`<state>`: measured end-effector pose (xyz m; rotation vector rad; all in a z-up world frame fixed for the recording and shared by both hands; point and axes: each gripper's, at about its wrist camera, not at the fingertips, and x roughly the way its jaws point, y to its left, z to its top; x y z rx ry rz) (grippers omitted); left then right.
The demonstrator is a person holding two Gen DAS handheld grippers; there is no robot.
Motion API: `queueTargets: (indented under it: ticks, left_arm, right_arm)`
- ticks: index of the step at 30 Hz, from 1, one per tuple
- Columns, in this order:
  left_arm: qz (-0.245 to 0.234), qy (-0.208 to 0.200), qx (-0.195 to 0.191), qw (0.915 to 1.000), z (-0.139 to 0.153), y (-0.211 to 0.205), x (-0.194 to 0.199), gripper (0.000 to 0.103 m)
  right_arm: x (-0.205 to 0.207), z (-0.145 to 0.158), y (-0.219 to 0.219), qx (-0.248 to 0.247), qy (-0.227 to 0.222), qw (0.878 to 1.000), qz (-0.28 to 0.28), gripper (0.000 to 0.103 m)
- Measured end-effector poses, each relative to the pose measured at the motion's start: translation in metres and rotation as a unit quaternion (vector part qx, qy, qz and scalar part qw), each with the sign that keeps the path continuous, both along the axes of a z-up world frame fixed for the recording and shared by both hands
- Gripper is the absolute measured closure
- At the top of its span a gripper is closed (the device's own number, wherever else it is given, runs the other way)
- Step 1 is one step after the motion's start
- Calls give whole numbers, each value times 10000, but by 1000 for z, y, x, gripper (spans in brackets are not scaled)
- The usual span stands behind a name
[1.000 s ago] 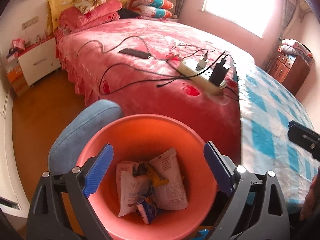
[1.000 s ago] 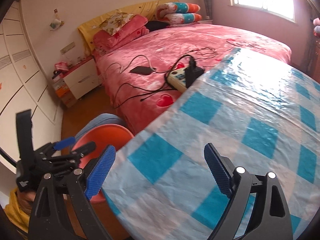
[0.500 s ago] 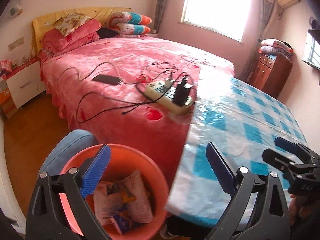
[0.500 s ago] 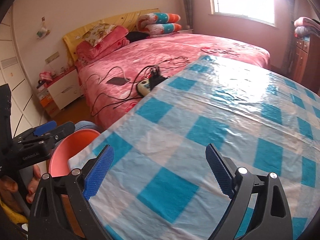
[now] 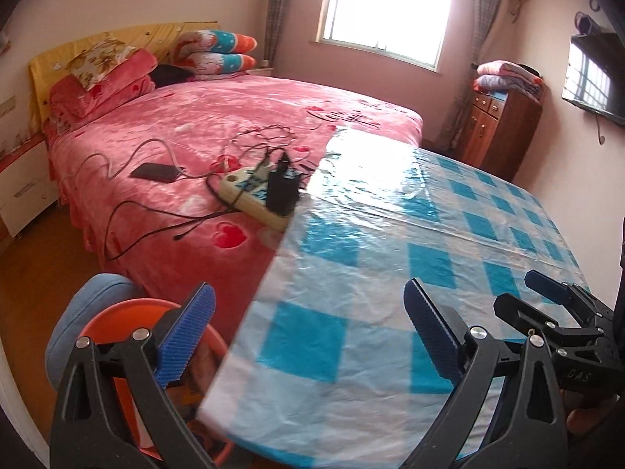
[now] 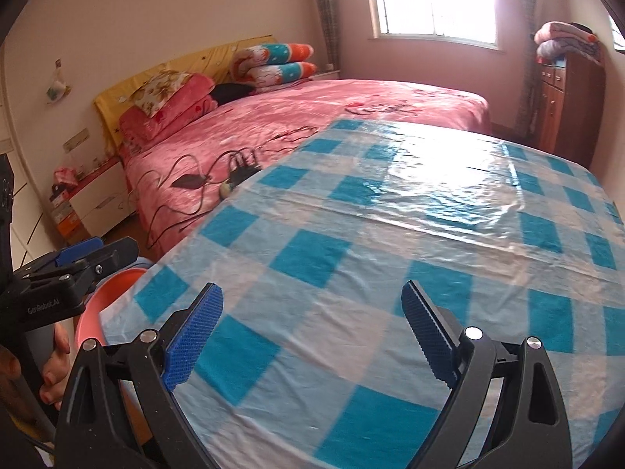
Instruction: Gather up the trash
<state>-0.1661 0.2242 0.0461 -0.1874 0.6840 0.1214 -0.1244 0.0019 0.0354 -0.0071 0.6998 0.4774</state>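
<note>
Now both grippers, left [image 5: 308, 328] and right [image 6: 311, 326], hover wide-jawed and empty over the checked cloth [image 5: 390, 273]; the bin [image 5: 117, 312] sits at eight o'clock.

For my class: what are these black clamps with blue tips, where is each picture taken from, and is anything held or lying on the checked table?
No robot here: a person carries a handheld two-finger clamp in each hand, each with a camera looking along its fingers. One picture comes from the left gripper, the other from the right gripper. Both stand open and hold nothing. The table, under a blue and white checked cloth, shows nothing lying on it. Beside it stands an orange bin; its contents are mostly hidden. On the pink bed lie a power strip, cables and a dark phone.
</note>
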Motion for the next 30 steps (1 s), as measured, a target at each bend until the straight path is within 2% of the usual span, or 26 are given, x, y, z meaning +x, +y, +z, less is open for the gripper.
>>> queueTargets:
  ticks: [11,30]
  left_arm:
    - [-219,102,73,9997,2,-46,22,5]
    - [-775,9,240,9967,17,-131,52,5]
  right_arm:
    - [9,3,-49,39,-189,9986,-499,11]
    - [17,4,-117,32,-443,9914,-1233,11]
